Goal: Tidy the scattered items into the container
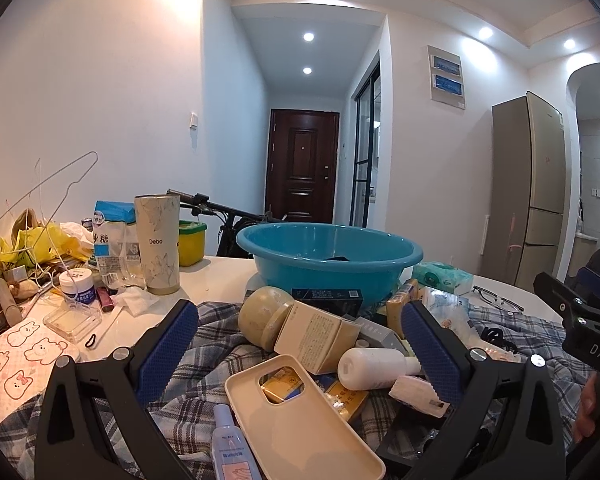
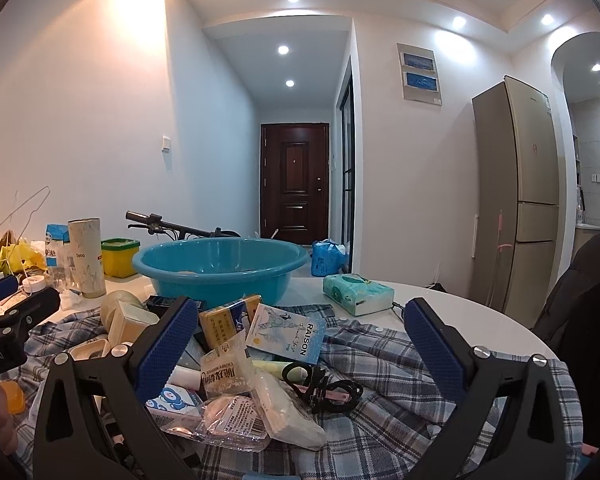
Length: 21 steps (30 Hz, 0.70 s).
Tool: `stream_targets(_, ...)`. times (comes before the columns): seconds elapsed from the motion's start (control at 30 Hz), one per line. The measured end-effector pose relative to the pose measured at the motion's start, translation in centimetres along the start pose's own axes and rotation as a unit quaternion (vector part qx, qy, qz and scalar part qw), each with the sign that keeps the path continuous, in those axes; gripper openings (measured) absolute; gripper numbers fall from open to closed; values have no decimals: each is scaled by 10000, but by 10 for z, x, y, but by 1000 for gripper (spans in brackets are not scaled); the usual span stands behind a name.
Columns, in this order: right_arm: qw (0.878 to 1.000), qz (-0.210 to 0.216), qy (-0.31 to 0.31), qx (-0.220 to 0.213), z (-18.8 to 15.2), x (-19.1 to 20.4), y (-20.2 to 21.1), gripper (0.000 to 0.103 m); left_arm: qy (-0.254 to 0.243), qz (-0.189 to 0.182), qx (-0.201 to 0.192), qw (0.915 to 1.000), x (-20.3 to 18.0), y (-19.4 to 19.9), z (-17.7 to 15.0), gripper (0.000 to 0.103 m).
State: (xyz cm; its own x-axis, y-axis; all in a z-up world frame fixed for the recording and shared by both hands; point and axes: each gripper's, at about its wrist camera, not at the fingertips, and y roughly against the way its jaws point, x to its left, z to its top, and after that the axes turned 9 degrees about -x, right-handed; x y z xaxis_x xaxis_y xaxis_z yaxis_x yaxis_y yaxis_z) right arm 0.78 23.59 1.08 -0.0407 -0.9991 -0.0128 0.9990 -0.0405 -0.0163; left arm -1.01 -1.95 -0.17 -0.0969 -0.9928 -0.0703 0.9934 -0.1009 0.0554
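Your left gripper (image 1: 296,344) and right gripper (image 2: 300,344) both stand wide and hold nothing; the scattered items lie heaped on the plaid shirt (image 2: 380,432), just in front of the blue basin (image 1: 328,256); the heap is loose, so a grab at the white bottle (image 1: 374,368) could roll it or drag the phone case (image 1: 300,420) along; the counter (image 2: 460,316) edge curves close on your right; open room lies above the basin.
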Motion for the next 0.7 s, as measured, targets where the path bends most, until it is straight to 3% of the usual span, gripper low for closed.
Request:
stream_targets(0.4, 10000, 8, -37, 85, -4, 1, -4, 103, -51, -20, 255, 9997, -3, -11, -4, 103)
stream_targets(0.7, 9985, -38, -203, 508, -11, -7, -19, 102, -159, -35, 345, 9993, -7, -15, -7, 103)
